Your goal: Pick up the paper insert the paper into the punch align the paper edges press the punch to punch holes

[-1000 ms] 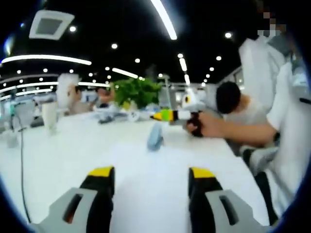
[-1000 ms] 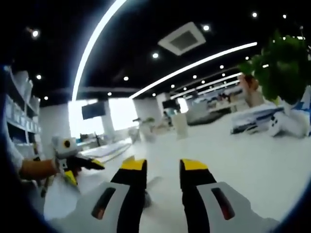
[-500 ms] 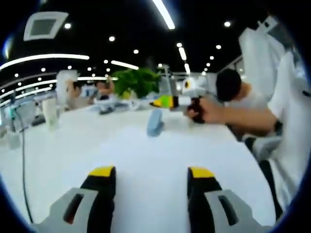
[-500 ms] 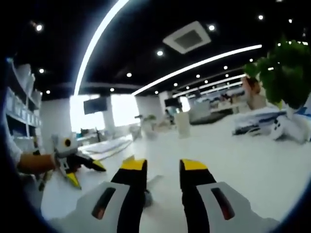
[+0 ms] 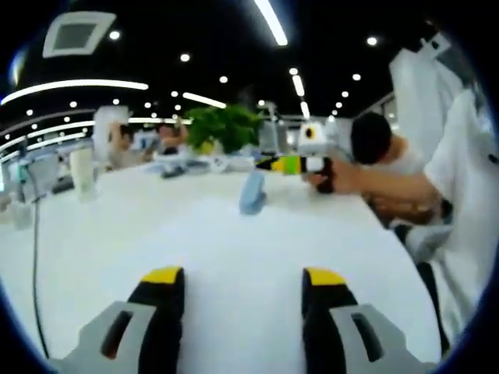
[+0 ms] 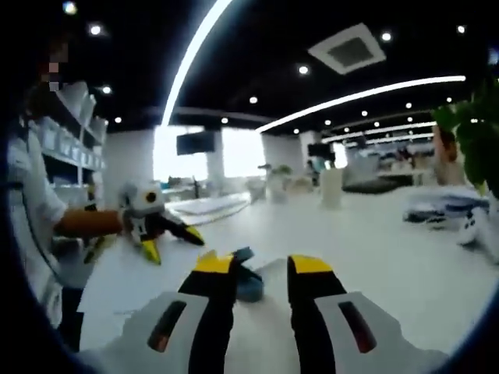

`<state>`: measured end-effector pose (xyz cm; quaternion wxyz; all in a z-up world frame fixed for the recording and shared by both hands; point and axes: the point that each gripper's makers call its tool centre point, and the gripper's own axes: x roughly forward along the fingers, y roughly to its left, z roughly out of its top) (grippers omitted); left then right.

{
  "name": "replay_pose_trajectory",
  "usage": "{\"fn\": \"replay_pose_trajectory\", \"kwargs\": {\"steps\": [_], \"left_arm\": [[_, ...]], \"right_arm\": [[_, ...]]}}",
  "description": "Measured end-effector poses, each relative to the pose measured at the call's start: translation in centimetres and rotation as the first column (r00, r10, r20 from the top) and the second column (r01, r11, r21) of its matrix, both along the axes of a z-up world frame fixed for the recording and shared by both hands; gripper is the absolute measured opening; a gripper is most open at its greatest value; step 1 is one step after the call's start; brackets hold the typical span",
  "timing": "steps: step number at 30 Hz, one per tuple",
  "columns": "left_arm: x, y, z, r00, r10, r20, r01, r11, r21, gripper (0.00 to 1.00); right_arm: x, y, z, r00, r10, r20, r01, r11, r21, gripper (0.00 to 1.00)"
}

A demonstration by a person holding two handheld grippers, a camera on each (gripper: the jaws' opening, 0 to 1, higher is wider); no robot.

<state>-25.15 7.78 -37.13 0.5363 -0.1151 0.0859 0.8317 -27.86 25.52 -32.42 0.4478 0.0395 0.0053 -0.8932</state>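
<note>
Your punch (image 5: 253,192) stands on the table (image 5: 210,249), ahead of your left gripper (image 5: 242,282). The plant (image 5: 222,128) sits behind it, your right gripper (image 5: 282,164) to its right.

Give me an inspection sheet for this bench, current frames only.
Surface: white table, bare in front of the tongs.
Job's things: blue punch standing mid-table; paper cannot be made out against the white top.
Clutter: white cup at the left edge; small items along the far edge, too blurred to name.
Grippers: left tongs open, empty; right tongs open, empty, pointed at the punch.
Cables: one thin dark cable running down the table's left side.
Surroundings: potted plant, seated person, shelving.
</note>
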Motion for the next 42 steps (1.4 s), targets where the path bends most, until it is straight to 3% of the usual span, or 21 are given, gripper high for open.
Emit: {"fn": "replay_pose_trajectory", "kwargs": {"steps": [8, 11, 17, 21, 27, 40, 42], "left_arm": [[0.1, 0.0, -0.1, 1.000, 0.010, 0.008, -0.010, 1.000, 0.001, 0.62], [0.1, 0.0, -0.1, 1.000, 0.011, 0.011, -0.011, 1.000, 0.001, 0.62], [0.1, -0.1, -0.2, 1.000, 0.014, 0.013, -0.014, 1.000, 0.002, 0.62], [0.1, -0.1, -0.2, 1.000, 0.017, 0.014, -0.017, 1.000, 0.003, 0.62], [0.1, -0.1, -0.2, 1.000, 0.020, 0.015, -0.020, 1.000, 0.003, 0.62], [-0.1, 0.1, -0.2, 0.999, 0.029, 0.017, -0.029, 1.000, 0.005, 0.61], [-0.1, 0.1, -0.2, 0.999, 0.030, 0.017, -0.030, 1.000, 0.006, 0.61]], "right_arm": [[-0.1, -0.8, -1.7, 0.991, 0.126, 0.046, -0.129, 0.988, 0.083, 0.36], [-0.3, -1.7, -2.9, 0.981, 0.181, 0.069, -0.189, 0.970, 0.149, 0.36], [-0.4, -2.9, -3.7, 0.968, 0.238, 0.081, -0.249, 0.951, 0.184, 0.36], [0.0, -3.3, -3.6, 0.956, 0.277, 0.099, -0.290, 0.944, 0.159, 0.36], [0.3, -3.8, -4.3, 0.940, 0.320, 0.116, -0.337, 0.922, 0.189, 0.34], [0.7, -4.3, -4.6, 0.920, 0.365, 0.138, -0.387, 0.902, 0.190, 0.36], [0.7, -4.2, -4.3, 0.916, 0.373, 0.147, -0.394, 0.905, 0.161, 0.36]]}}
